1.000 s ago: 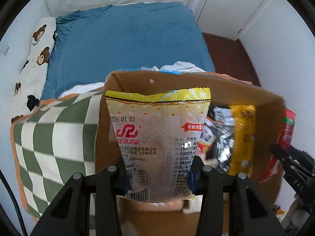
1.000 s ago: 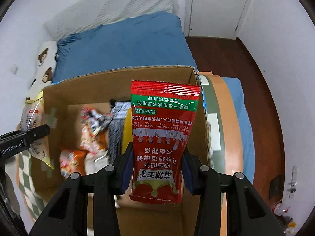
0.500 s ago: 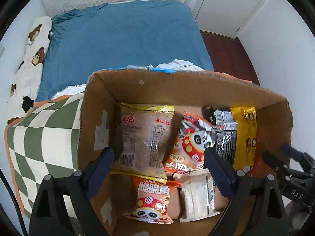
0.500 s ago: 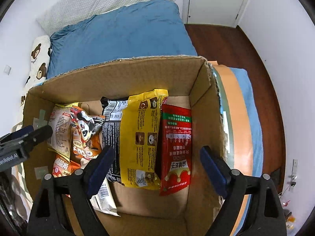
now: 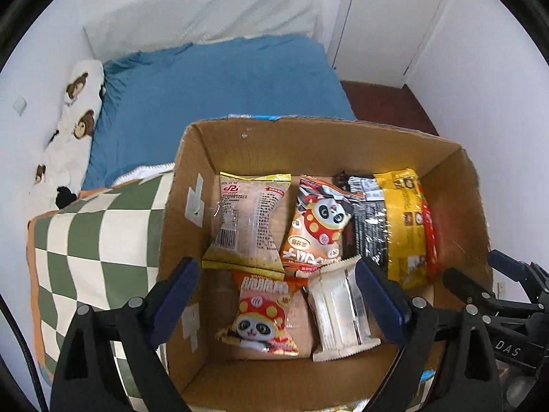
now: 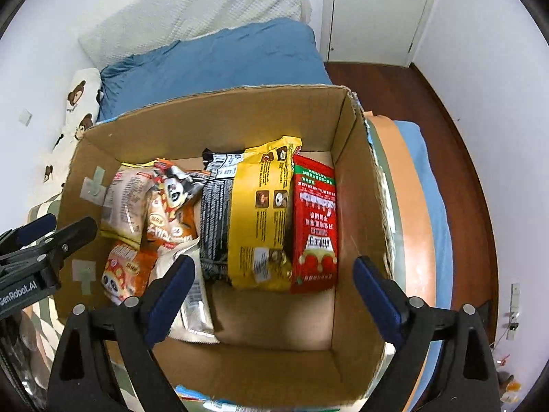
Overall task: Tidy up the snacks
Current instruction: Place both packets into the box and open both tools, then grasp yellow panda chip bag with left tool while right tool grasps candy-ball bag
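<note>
The left hand-held gripper (image 5: pixel 276 295) hangs spread wide and empty over the cardboard box (image 5: pixel 308 140); the right hand-held gripper (image 6: pixel 271 292) is likewise wide apart, holding nothing. Just beyond the left one lies the beige packet (image 5: pixel 248 219) against the box's left wall; ahead of the right one the red packet (image 6: pixel 314 226) lies flat beside the yellow bag (image 6: pixel 262 213). Laid side by side, the snacks likely fill the floor in tidy rows. The box sits on a bed (image 5: pixel 219 82).

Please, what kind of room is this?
Most likely a bedroom: a bed with a blue sheet, a bear-print pillow, and a white door behind the cardboard box.
</note>
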`<state>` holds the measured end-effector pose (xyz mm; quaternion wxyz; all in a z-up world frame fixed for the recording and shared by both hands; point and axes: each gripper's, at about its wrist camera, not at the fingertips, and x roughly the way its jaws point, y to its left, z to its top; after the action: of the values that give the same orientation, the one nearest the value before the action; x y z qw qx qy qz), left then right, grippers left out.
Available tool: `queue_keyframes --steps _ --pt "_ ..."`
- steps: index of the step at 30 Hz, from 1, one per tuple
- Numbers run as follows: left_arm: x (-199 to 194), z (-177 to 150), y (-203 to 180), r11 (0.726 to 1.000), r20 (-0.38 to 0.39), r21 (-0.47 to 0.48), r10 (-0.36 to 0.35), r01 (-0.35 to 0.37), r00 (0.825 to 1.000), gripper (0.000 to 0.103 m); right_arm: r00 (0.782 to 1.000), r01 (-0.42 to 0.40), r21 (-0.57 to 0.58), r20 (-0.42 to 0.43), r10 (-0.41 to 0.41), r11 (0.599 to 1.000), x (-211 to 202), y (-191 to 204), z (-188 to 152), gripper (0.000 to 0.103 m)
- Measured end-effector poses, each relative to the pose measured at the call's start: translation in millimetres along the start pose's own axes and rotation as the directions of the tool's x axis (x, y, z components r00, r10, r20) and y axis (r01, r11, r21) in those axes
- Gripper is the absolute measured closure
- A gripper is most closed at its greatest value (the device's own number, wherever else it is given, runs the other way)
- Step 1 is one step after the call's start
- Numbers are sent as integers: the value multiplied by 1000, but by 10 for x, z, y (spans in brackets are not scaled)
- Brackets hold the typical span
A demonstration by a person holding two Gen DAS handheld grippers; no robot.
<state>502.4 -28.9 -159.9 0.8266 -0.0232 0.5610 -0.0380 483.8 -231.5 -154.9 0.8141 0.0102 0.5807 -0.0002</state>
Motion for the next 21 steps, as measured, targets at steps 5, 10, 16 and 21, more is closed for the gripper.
queue_keyframes --steps 5,10,16,21 --pt "-247 -158 -17 1000 56 7 13 -14 998 10 999 5 2 54 -5 1000 -238 36 -174 8" --pt "-519 -350 -57 1000 109 12 8 -10 994 10 994 -1 -7 110 2 1000 -525 86 -377 8" --pt "-838 -573 -125 1000 163 25 -3 -1 987 10 986 -4 -19 169 7 1000 -855 131 -616 7" --pt "-1079 -723 -191 999 202 39 -7 -1 979 10 977 -14 -14 213 17 1000 -1112 113 -823 6"
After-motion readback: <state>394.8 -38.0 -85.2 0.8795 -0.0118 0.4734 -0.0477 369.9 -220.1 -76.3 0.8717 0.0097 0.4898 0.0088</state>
